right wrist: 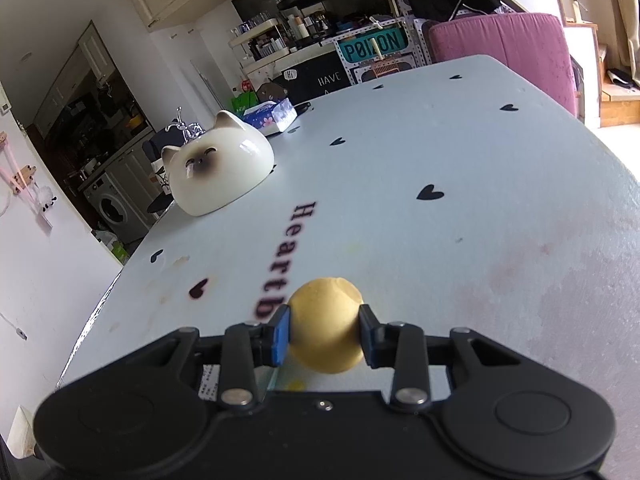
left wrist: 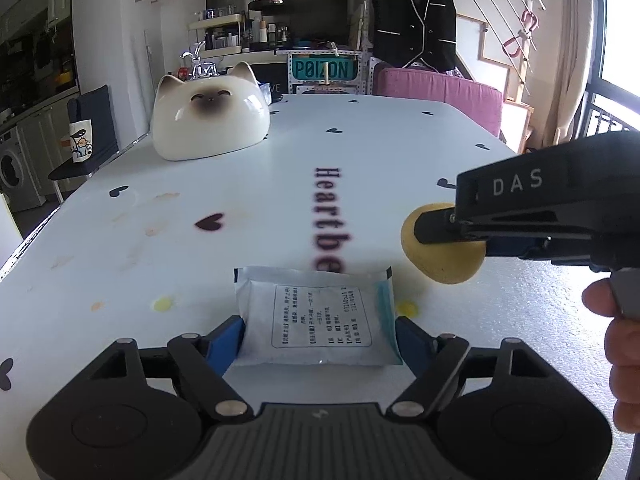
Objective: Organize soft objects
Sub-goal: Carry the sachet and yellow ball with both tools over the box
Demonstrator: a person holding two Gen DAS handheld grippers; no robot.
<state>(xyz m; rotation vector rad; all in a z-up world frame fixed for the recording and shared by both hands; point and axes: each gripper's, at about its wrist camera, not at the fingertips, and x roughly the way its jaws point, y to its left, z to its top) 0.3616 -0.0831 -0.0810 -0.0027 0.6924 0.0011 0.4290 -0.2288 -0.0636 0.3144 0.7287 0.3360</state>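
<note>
While the left hand-held gripper sits low over the desk, its blue pads bracket a flat white sachet on both sides; the pads appear to touch the packet's edges, pinching it. The sachet lies flat on the desk surface, printed label facing up, a pale blue strip along its right edge.

Right hand-held gripper: pressed in on a yellow sponge ball, one blue pad on each side. In the left wrist view the same ball hangs above the desk, to the right of the sachet and apart from it, with the person's fingers visible at the handle.

Desk covering: pale cloth with scattered black hearts and the dark lettering "Heartbe…" running down the middle; faint orange stains on the left part, and small yellow spots either side of the sachet.

Further items on the desk: a cream ceramic cat-head piece with brown ears and face, standing well beyond the sachet at the far left; a blue patterned tissue box behind it near the far edge.

Surroundings: a pink chair back at the far end, a black vest hanging above it, and a teal "POIZON" sign.
</note>
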